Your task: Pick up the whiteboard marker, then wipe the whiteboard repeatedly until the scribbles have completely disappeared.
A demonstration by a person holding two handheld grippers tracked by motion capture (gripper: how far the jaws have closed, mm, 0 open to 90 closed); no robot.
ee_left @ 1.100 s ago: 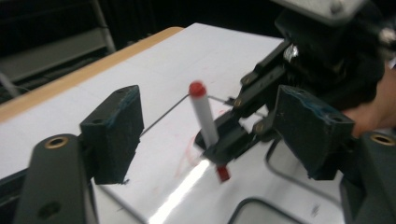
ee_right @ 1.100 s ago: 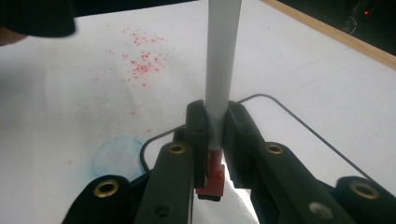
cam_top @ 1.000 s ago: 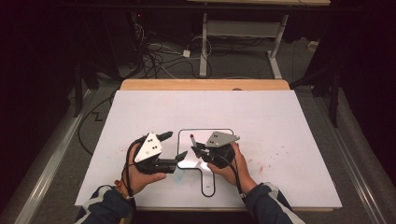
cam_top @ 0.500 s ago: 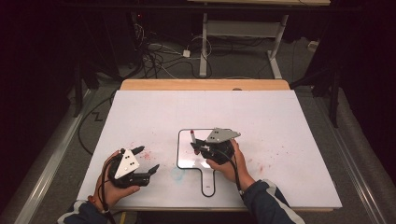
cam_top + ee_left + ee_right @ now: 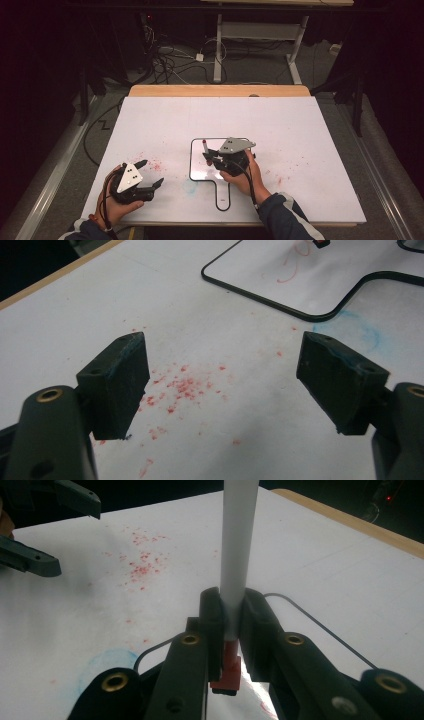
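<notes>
A small whiteboard (image 5: 200, 169) with a black rim and a handle lies flat at the table's front middle. My right gripper (image 5: 210, 156) hovers over it, shut on a white marker (image 5: 239, 540) with a red end (image 5: 226, 674); the marker (image 5: 204, 146) stands up from the jaws. My left gripper (image 5: 151, 172) rests low at the front left, apart from the board, open with nothing between its pads (image 5: 122, 375). In the left gripper view a red scribble (image 5: 292, 265) marks the whiteboard (image 5: 260, 270).
The white table top (image 5: 300, 130) carries red specks (image 5: 180, 387) under the left gripper and a faint blue smudge (image 5: 350, 325) beside the board's handle (image 5: 222, 197). A wooden strip (image 5: 220, 90) edges the far side. Cables and desk legs stand on the floor beyond.
My left gripper has pulled back from the board's left edge to the table's front left, still open. The right gripper holds the marker over the board, hardly moved.
</notes>
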